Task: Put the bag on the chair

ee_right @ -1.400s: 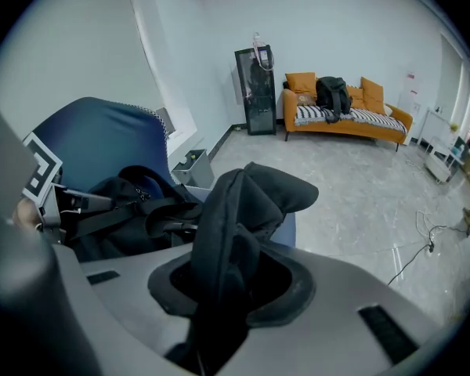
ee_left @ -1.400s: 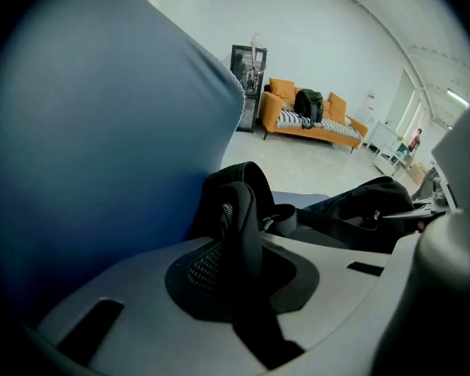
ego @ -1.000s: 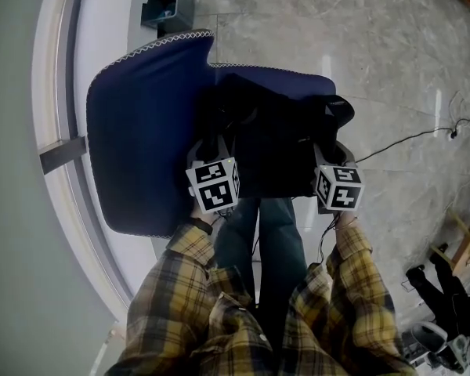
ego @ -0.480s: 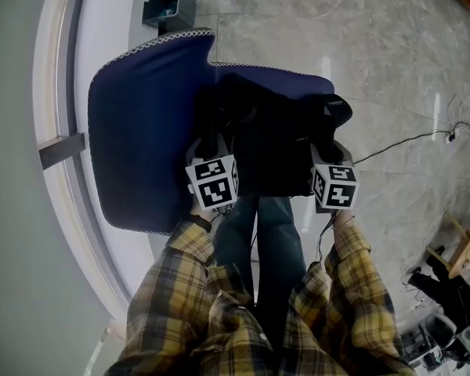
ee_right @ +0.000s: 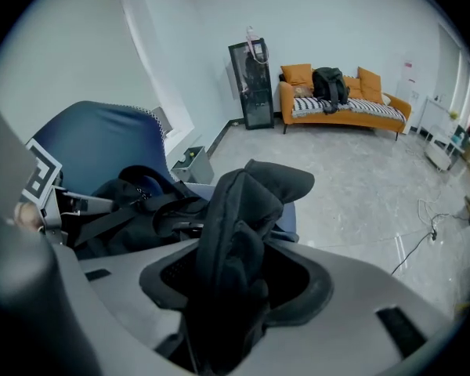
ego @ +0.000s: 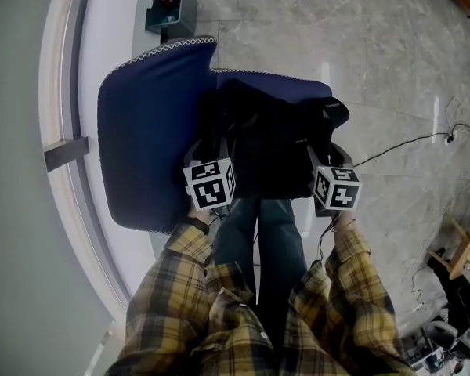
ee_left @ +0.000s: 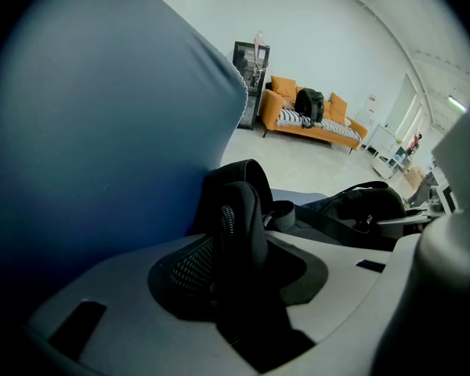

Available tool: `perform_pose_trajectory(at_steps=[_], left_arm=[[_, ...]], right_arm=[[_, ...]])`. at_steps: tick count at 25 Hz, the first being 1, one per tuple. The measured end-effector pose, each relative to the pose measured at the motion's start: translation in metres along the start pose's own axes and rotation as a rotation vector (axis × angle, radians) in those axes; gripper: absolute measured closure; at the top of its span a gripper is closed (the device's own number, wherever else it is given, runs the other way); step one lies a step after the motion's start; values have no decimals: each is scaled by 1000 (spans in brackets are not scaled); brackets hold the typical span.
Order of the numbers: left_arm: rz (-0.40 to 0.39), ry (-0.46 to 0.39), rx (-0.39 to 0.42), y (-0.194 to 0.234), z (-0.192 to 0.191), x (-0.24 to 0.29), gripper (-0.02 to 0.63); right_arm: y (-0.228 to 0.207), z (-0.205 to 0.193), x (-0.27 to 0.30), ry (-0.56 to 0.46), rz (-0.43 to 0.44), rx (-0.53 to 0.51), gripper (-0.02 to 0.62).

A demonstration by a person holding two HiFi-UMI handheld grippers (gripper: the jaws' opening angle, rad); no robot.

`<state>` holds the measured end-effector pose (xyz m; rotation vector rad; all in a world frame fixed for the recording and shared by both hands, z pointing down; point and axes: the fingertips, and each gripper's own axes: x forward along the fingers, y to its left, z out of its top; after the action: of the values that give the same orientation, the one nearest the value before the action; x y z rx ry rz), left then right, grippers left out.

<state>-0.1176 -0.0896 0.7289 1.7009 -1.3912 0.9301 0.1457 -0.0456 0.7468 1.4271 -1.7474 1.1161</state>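
**Bag**: black, soft, with straps. It lies on the seat of the chair, between the two grippers and just ahead of both.

**Left gripper**: jaws opening and standing wide. A padded strap of the bag rises upright in the gap, with bare pad mesh showing beside it. The pads are not pressing. The chair back stands close on this gripper's left.

**Right gripper**: jaws opening and wide. A crumpled fold of the bag stands in the gap, loose of the pads. The rest of the bag lies to this gripper's left, and the other gripper's marker cube shows beyond it.

**Chair:** dark blue upholstery with pale stitched trim along the top edge.

**Sofa**: orange, far ahead of both grippers, with a dark pack on it.

**Cabinet**: tall and dark, just left of the sofa.

**Floor**: pale stone tile. A cable trails to the right of the right gripper.

**Sleeves**: plaid, behind both grippers.
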Motion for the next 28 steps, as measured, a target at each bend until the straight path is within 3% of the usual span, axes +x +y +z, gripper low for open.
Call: perform_pose_trajectory(at_steps=[16, 28], left_arm=[[-14, -20, 33, -2, 19, -36, 436], [-36, -118, 11, -6, 70, -89, 436]], right_arm=[[4, 22, -38, -43, -30, 49, 360], [38, 70, -90, -140, 10, 54, 360]])
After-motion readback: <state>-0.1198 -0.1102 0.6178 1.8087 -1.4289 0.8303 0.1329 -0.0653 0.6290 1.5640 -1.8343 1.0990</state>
